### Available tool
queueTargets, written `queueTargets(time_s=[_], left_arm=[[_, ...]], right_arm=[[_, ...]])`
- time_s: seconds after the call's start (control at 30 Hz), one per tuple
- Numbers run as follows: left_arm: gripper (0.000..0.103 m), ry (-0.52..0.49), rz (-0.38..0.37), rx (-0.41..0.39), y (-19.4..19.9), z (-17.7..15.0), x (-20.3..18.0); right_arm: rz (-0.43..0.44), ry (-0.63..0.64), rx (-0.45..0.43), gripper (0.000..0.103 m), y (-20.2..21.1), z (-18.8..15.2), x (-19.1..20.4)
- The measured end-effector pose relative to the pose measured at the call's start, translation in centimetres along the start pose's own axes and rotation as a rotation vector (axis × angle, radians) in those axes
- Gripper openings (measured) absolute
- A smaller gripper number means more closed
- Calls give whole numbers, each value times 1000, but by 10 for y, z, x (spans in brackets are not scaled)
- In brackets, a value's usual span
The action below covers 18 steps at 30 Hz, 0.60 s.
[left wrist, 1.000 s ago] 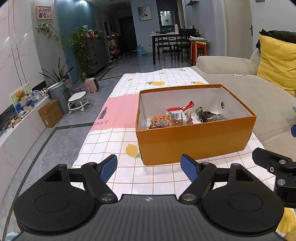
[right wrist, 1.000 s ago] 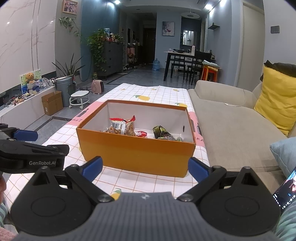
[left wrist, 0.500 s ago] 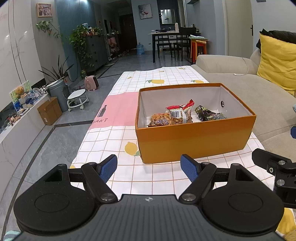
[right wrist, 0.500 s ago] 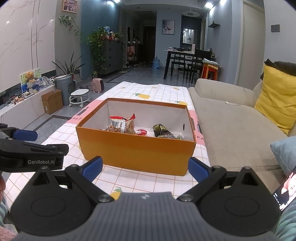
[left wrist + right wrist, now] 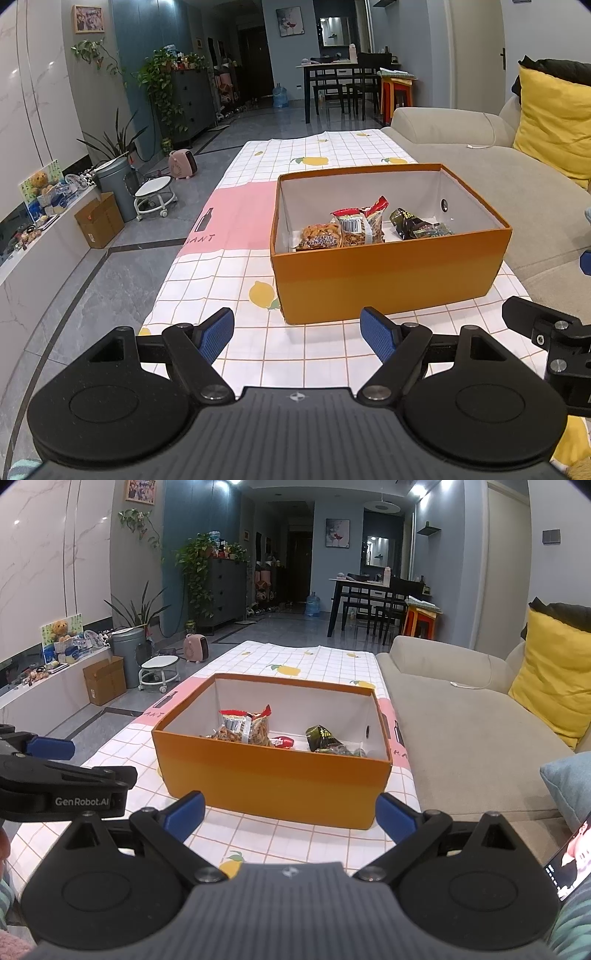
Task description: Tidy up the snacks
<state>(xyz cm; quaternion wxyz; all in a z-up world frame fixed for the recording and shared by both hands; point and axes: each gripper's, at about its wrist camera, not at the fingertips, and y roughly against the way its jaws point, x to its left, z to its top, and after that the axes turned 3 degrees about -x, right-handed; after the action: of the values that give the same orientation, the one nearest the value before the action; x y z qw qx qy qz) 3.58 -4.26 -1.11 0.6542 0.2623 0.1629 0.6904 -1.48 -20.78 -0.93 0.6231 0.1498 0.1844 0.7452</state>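
The rectangular orange cardboard box (image 5: 388, 280) with a white interior stands on the checked, lemon-print tablecloth (image 5: 229, 266). Inside lie crinkled foil snack packets (image 5: 354, 227): a red-and-clear one leaning upright, a dark one (image 5: 323, 738) flat beside it. The near wall hides their lower parts. The left gripper (image 5: 297, 334) and right gripper (image 5: 290, 816) hover before the box, ribbed blue pads spread wide, holding nothing.

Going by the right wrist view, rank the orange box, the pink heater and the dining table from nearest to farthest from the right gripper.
From the right gripper:
1. Orange box, straight ahead on the checked cloth.
2. Pink heater, on the floor, ahead to the left.
3. Dining table, far back, right of centre.
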Motion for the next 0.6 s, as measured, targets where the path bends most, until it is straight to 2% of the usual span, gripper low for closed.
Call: queueTargets(time_s=[0.6], left_arm=[[91,1,-1,1,0,1,0]], right_arm=[[3,8,5,96,-1,-1,0]])
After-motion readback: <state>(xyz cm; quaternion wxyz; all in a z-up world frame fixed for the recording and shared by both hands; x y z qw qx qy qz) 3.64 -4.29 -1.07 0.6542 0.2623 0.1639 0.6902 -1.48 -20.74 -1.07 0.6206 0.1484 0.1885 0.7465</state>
